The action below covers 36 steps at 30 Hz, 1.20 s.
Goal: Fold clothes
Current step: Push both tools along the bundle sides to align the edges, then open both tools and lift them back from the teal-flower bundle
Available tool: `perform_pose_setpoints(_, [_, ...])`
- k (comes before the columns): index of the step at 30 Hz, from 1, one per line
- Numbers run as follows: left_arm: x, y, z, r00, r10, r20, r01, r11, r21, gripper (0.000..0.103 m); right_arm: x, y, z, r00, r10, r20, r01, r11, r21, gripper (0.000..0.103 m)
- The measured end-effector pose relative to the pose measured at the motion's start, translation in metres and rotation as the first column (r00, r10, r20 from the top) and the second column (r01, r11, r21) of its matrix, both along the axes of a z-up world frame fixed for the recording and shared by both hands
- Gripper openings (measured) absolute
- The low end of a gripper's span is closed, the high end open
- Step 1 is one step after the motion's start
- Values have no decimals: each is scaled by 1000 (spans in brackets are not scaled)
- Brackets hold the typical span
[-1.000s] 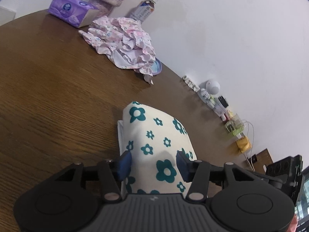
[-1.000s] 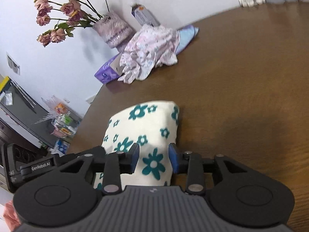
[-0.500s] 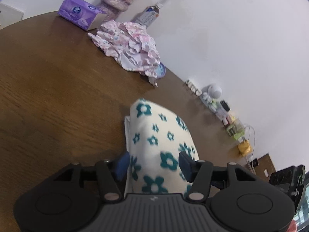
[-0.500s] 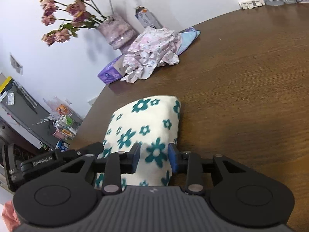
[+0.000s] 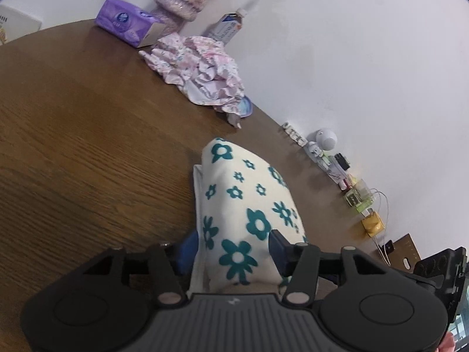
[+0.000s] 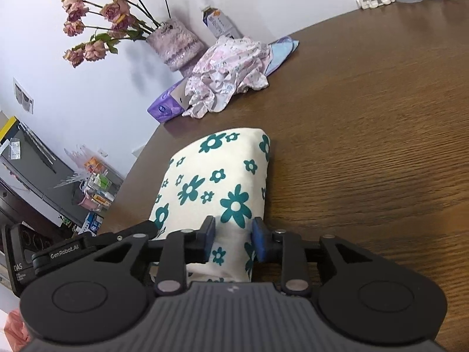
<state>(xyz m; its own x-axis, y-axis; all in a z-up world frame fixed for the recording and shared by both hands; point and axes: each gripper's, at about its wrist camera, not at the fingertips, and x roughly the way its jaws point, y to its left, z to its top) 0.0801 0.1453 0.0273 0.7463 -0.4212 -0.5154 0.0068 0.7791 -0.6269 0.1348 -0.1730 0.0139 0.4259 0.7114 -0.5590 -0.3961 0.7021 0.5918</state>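
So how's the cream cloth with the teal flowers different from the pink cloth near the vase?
The teal-flowered cloth is folded into a neat bundle; the pink floral cloth lies in a crumpled heap. The teal-flowered cloth is gripped by the left tongs and right tongs; the pink floral cloth lies untouched by the tissue pack. The first has bold teal flowers, the second a fine pale print. Both are on the wooden table.

Right tongs (image 6: 233, 239) pinch the folded flowered cloth (image 6: 217, 182).

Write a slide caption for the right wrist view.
Right gripper pinching a folded flowered cloth on a wooden table.
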Motion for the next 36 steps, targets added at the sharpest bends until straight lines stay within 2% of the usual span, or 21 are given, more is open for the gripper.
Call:
perform_pose_setpoints(1, [0,-1,1,1000,-9,6,9,1000,6,49,-2,-2,1,1000,-2,4,2,1000,0,33])
perform_pose_setpoints(3, [-1,-4,1,1000,-27,15,27,999,18,34,-4,-3,1,1000,0,7,0,1000,0,33])
perform_pose_setpoints(4, [0,-6,0,999,-30,14,30,999,20,32,-5,-4,0,1000,3,5,-3,1000,0,33])
perform_pose_setpoints(5, [-1,-5,0,1000,-28,14,27,999,19,32,-4,-2,-2,1000,10,0,-10,1000,3,24])
perform_pose_setpoints(7, [-3,-7,1,999,-31,15,31,999,24,34,-5,-1,-3,1000,13,-3,-13,1000,9,21])
perform_pose_setpoints(10, [-7,-9,3,999,-42,16,41,998,37,35,-7,-8,-2,1000,-11,6,11,1000,18,32])
perform_pose_setpoints(11, [-8,-12,4,999,-52,17,51,998,43,35,-7,-11,0,1000,-24,11,24,999,21,44])
perform_pose_setpoints(12, [-8,-16,5,997,-71,20,70,996,53,35,-8,-16,1,999,-41,20,40,999,24,49])
perform_pose_setpoints(17, [-8,-46,9,983,-180,20,178,980,90,35,-11,-43,3,993,-117,32,116,993,39,49])
perform_pose_setpoints(21, [0,-79,12,966,-257,13,254,959,123,40,-13,-64,4,984,-174,36,172,984,52,49])
perform_pose_setpoints(25, [10,-121,12,946,-324,13,318,936,149,54,-18,-85,3,975,-218,41,216,975,57,51])
perform_pose_setpoints(29, [18,-149,10,929,-369,19,362,921,144,55,-25,-102,1,966,-257,45,254,966,55,52])
perform_pose_setpoints(33, [8,-148,12,916,-400,34,393,910,133,56,-31,-120,-1,954,-295,48,292,955,54,52])
perform_pose_setpoints(36, [-4,-129,18,925,-374,63,363,921,139,63,-36,-127,-1,949,-310,60,307,951,43,52])
